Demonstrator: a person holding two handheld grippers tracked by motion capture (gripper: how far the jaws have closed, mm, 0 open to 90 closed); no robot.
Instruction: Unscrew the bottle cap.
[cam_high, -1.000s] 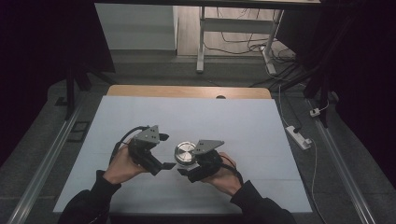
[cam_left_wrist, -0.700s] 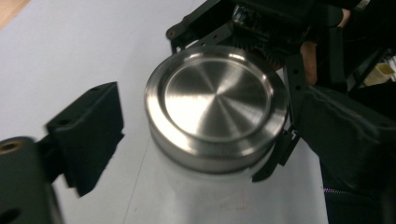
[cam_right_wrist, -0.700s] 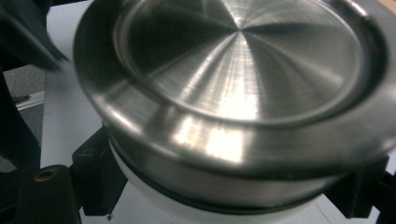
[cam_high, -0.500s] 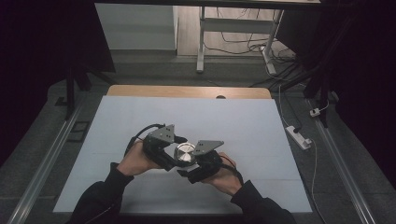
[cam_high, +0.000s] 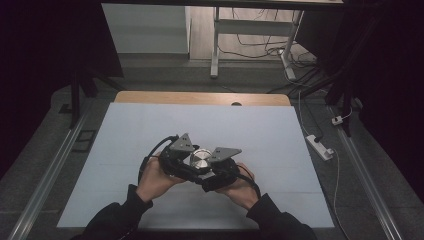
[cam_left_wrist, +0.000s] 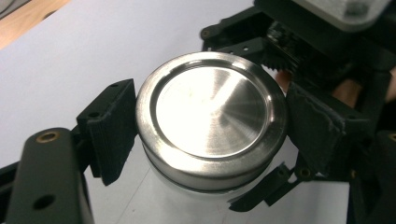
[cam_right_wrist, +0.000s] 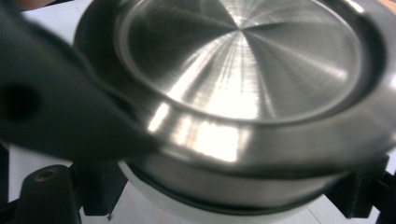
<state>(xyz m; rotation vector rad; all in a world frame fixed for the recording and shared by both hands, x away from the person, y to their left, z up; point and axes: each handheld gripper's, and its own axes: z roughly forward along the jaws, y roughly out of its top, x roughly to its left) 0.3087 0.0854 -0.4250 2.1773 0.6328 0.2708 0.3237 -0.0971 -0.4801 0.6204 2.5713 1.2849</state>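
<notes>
Since a second ago the left gripper (cam_high: 192, 162) has swung in from the left to meet the right gripper (cam_high: 207, 170) at mid-table (cam_high: 125, 135). Both grasp one upright jar (cam_high: 202, 160): left pads (cam_left_wrist: 114, 126) flank its steel lid (cam_left_wrist: 210, 119), the right's jaws clamp the white body (cam_right_wrist: 154, 193) below.

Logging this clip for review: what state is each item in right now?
Metal lid: seated on the white jar, not lifted.
White jar: upright on the table, closed.
Left tool: jaws at the lid's rim, one each side.
Right tool: around the jar below the lid.
</notes>
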